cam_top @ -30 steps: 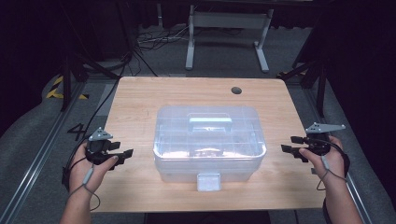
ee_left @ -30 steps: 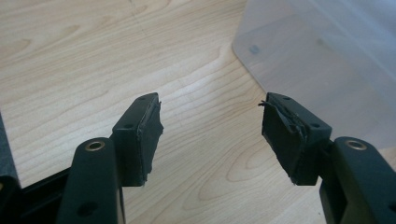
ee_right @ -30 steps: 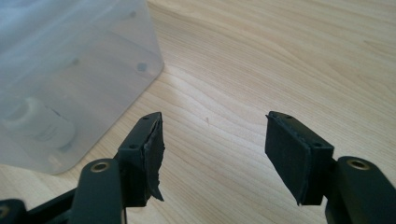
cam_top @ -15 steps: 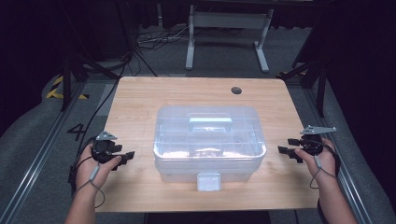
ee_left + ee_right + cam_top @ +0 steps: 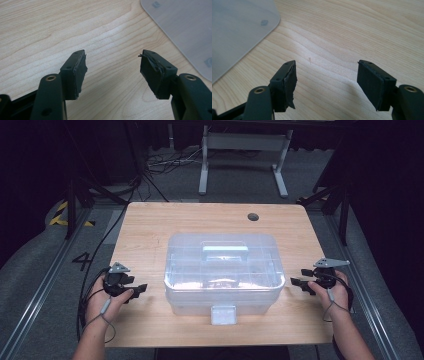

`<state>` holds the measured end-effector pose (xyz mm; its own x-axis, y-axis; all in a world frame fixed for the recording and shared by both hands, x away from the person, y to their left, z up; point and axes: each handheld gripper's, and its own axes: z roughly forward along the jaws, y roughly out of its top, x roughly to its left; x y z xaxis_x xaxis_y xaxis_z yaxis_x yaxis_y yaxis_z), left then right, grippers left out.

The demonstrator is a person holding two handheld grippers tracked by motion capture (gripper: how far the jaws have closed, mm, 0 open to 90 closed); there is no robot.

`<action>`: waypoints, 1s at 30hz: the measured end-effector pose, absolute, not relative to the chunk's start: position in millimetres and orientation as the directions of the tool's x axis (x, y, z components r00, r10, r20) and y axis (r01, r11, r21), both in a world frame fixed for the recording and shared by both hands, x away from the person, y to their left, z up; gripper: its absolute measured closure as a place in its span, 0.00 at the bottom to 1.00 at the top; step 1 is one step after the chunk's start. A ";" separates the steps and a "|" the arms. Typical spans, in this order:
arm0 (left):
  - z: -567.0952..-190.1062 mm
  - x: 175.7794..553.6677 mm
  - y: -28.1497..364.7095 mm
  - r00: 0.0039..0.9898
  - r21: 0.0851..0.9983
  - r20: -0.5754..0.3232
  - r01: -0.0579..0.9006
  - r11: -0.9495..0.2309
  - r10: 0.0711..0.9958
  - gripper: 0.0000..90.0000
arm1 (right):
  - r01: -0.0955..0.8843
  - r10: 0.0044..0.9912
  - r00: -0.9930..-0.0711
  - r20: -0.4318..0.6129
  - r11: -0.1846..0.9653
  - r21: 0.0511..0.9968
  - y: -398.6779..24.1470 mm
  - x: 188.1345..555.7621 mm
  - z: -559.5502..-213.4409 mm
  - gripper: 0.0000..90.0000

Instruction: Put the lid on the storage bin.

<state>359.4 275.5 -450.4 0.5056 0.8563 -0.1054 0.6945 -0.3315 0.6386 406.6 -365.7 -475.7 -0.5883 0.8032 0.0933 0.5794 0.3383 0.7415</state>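
A: Where does the clear plastic box (image 5: 224, 270) sit?

B: In the middle of the wooden worktop (image 5: 150, 225), a little nearer the person's edge than the far one. Its lid is on, the moulded handle (image 5: 224, 253) lies flat on top, and the white latch (image 5: 223, 314) faces the near edge.

A: And the left gripper (image 5: 131, 290)?

B: It is held in the person's left hand (image 5: 107, 301), close to the worktop's left edge, towards the near left corner, and it points at the box from the side. It stands near the box without touching it. In the left gripper view the jaws stand wide apart with bare wood between them, and a rounded corner of the box shows at the upper right of that view.

A: Does the right gripper (image 5: 300, 277) hold anything?

B: No. The person's right hand (image 5: 334, 292) holds it by the right edge of the worktop, pointed inwards at the box and just short of its side. Its jaws have just been opening, and in the right gripper view they stand fully spread with only wood grain between the pads (image 5: 372, 82). A corner of the box fills the upper left of that view.

A: Anything else on the worktop?

B: A round cable hole (image 5: 253, 216) near the far right corner, well apart from the box.
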 end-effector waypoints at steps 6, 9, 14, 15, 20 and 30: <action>-452.3 360.3 269.4 0.513 0.649 -0.095 0.681 -0.338 0.853 0.42 | 0.575 0.804 -0.589 0.086 0.341 0.744 -363.5 406.7 -484.7 0.35; -452.6 361.0 267.2 0.515 0.653 -0.104 0.681 -0.332 0.851 0.42 | 0.574 0.806 -0.585 0.086 0.337 0.747 -362.6 405.9 -486.9 0.34; -455.1 361.8 266.1 0.515 0.642 -0.102 0.688 -0.339 0.851 0.42 | 0.573 0.806 -0.585 0.089 0.333 0.749 -361.5 405.2 -488.3 0.32; -455.9 361.6 265.8 0.512 0.642 -0.108 0.690 -0.334 0.852 0.42 | 0.573 0.806 -0.585 0.090 0.332 0.749 -361.6 405.0 -488.5 0.31; -458.2 362.0 266.3 0.513 0.639 -0.108 0.692 -0.336 0.851 0.41 | 0.563 0.803 -0.591 0.079 0.340 0.753 -361.9 403.5 -489.2 0.30; -456.7 362.0 267.2 0.513 0.653 -0.123 0.687 -0.320 0.850 0.41 | 0.537 0.809 -0.585 0.061 0.330 0.776 -365.8 401.9 -486.6 0.27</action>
